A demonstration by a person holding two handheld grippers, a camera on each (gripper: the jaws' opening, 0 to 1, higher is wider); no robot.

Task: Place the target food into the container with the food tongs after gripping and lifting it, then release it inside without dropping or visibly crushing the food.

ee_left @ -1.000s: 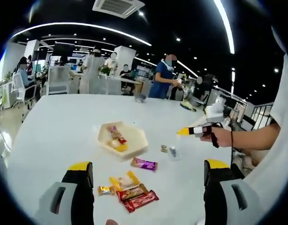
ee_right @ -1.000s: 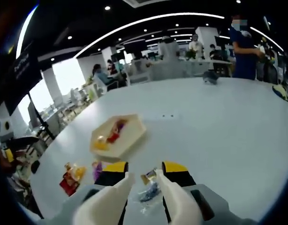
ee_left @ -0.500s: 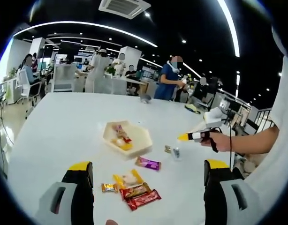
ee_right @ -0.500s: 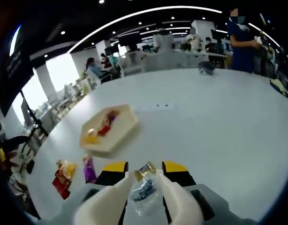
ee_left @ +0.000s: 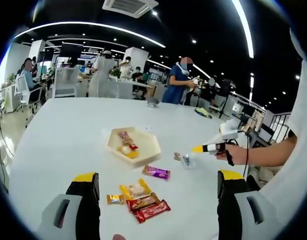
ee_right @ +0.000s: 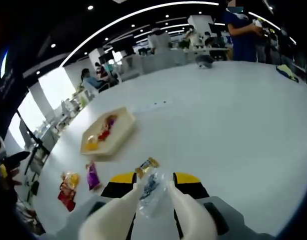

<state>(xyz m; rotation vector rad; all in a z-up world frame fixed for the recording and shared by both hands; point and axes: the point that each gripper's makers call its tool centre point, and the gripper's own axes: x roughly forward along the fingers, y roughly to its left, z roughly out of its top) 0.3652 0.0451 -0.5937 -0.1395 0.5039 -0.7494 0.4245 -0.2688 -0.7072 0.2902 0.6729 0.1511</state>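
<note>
A clear-wrapped candy sits between the two white arms of the food tongs. My right gripper is shut on those tongs. I cannot tell whether the candy is off the table. A gold-wrapped candy lies just beyond it. The cream hexagonal tray holds a few sweets, far left of the tongs. In the left gripper view a hand holds the right gripper just above the clear candy, right of the tray. My left gripper is open and holds nothing.
Loose sweets lie on the white table: a purple bar, a yellow bag, red bars and a small gold piece. The same pile shows in the right gripper view. People stand at far desks.
The right gripper view has swung, so the tray now sits further left. The clear candy sits higher between the tong arms than a second ago. The left gripper stays open.
</note>
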